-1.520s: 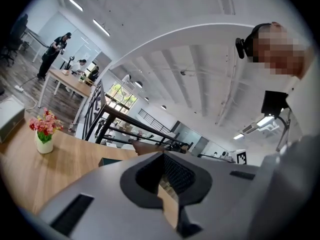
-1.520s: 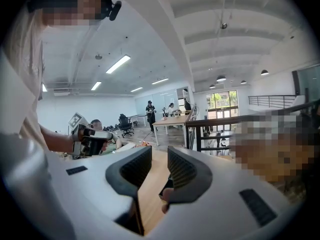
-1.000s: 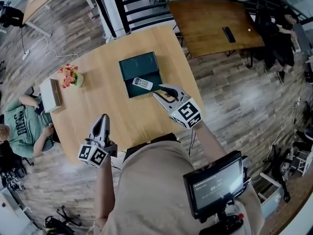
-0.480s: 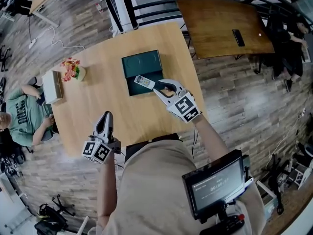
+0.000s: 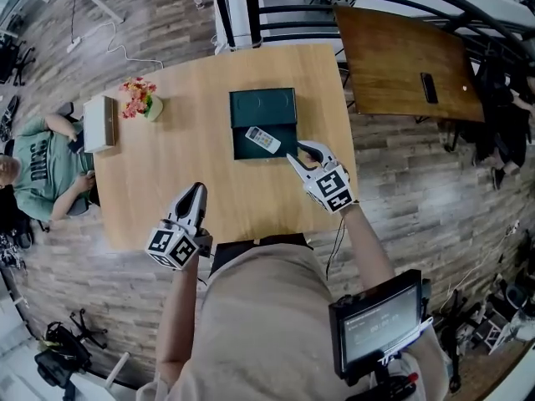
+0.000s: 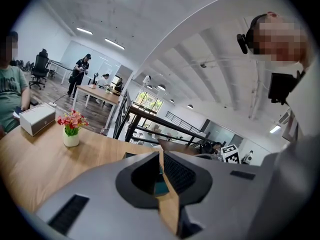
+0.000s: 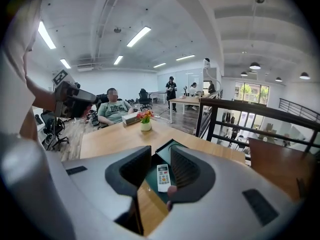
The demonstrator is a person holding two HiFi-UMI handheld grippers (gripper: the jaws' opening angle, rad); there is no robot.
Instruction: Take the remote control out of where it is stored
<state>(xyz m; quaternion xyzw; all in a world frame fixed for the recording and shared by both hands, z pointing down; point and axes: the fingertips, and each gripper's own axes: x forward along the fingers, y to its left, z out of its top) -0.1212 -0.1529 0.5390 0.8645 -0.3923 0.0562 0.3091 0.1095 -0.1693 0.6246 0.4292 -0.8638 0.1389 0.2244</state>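
The right gripper has its jaws drawn together with only a narrow slit between them, and nothing is held. It sits just right of the frame's centre in the head view, reaching up and to the left. Dead ahead of it in the right gripper view, framed by the slit, is the slim white remote control. The remote control lies flat in the lower half of an open, flat dark green case and is not yet lifted out. The gripper's tips are near the remote control but apart from it, just off the case's lower right corner.

In the head view the remote control's long axis runs from upper left to lower right, so its lower right end points roughly at the right gripper. From that gripper's own view it lies lengthwise, with the button end nearer and the small display end farther. By my reading the jaws would close across its narrow width. They would have to spread first and then reach a little further forward and down.

The left gripper is also pressed shut and empty. It sits at the lower left of the head view, well apart from the case, so the right is clearly the nearer. Case and remote control rest on a pale wooden bench.
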